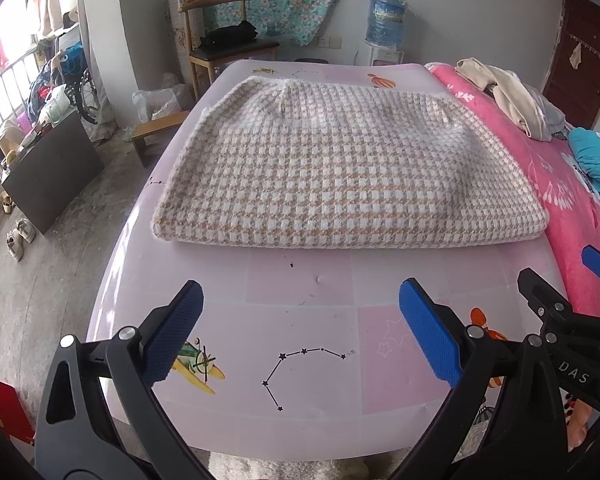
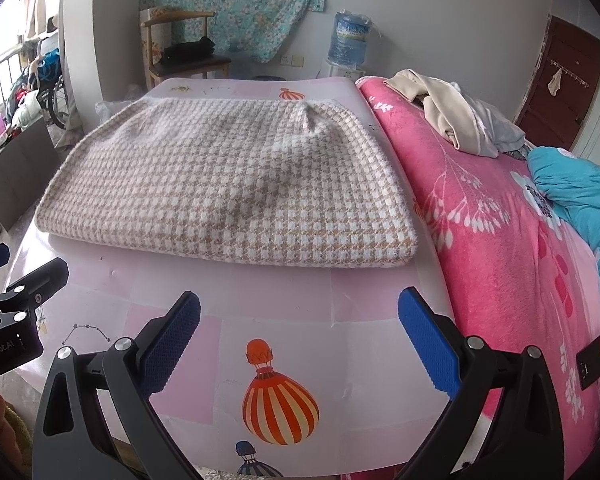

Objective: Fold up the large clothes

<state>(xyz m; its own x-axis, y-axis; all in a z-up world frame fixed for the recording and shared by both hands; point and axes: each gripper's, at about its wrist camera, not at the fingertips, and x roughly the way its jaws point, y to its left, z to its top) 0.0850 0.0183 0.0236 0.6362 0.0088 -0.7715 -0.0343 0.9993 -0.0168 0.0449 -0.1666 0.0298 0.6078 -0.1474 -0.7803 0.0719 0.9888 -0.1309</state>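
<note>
With your left gripper (image 1: pixel 300 320) and right gripper (image 2: pixel 300 326) both wide open and empty, pinch the houndstooth garment (image 1: pixel 340 160) across the tabletop's (image 1: pixel 308 280) middle by its near-edge corners, lifting evenly.

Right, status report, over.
Left gripper open, empty. Right gripper open, empty. Checked garment folded flat on mat, untouched. Nothing in the way.

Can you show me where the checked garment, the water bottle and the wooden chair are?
Checked garment (image 1: pixel 340 168): left wrist view, middle of its top.
Water bottle (image 1: pixel 386 20): left wrist view, blue body.
Wooden chair (image 2: pixel 172 44): right wrist view, backrest.
</note>
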